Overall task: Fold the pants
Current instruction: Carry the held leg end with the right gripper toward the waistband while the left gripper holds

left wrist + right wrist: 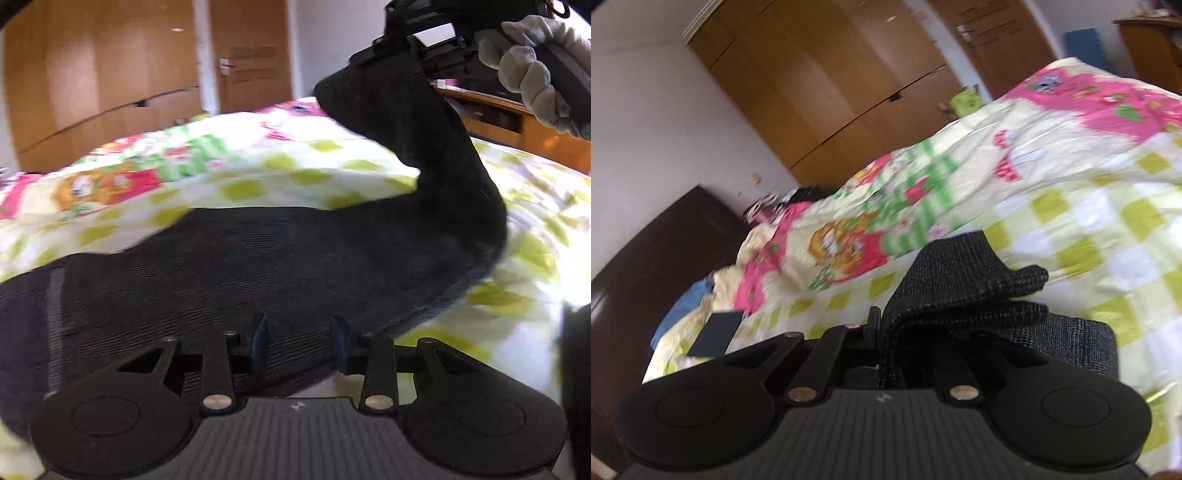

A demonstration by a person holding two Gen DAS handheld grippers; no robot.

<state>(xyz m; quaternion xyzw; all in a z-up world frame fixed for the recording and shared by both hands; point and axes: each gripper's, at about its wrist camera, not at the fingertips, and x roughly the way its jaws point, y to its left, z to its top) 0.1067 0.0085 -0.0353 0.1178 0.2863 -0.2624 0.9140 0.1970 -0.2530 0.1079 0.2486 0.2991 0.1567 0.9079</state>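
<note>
My right gripper (886, 343) jaws pinch one end of the black pants (258, 258) on the bed (295, 162), my left gripper (301, 341) jaws are spread and empty, so the lifted end may slip and flop crooked.

Right hand-held gripper (399, 48) lifts dark pants (258, 266) above patterned bedspread (258, 166).
</note>
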